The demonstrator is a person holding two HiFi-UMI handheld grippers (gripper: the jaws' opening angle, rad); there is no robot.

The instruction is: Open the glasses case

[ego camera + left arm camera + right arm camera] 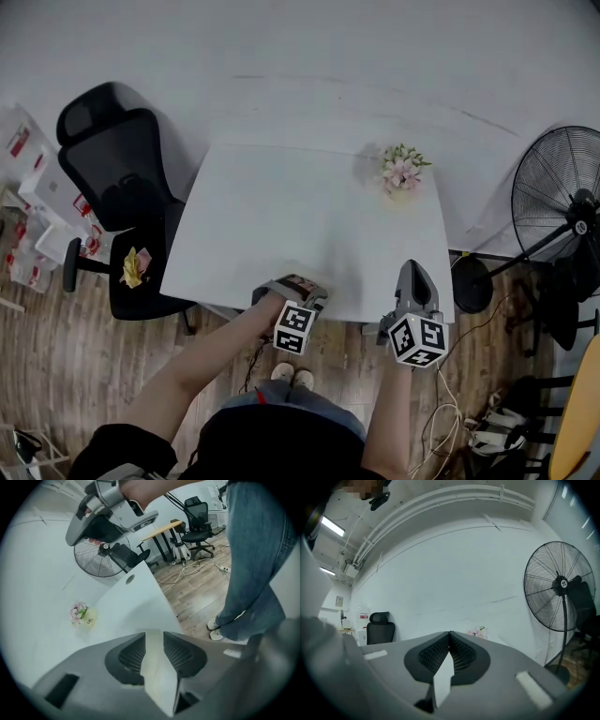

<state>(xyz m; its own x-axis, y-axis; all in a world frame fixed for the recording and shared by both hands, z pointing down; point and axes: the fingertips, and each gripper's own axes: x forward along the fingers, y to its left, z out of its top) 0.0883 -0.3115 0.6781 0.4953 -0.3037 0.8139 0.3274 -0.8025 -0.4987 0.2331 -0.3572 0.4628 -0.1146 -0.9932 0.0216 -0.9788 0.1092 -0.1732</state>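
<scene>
Two claws hang at the near edge of the white rectangular table [281,216], close to the person's legs. The left claw [300,283] tilts downward, its grey ribbed jaws a little apart with nothing between them, so it is released. The right claw [413,271] points level across the table, jaws pressed tip to tip on nothing, clenched and empty. The glasses case shows in none of the views, neither on the tabletop nor in either claw. Which way it lies, how its long axis runs and which hand is nearer cannot be told. I would judge it has to be found or brought in before any opening can start. Further along the table, toward the far right corner, stands a small pot of pink flowers [403,172], well apart from both claws. Beyond are a black office chair [122,178] at the table's left, a yellow crumpled thing [134,267] on its seat, a big black standing fan [562,202] at the right, the wood-plank floor [56,347] below, and a pale blank wall [281,56] behind.
</scene>
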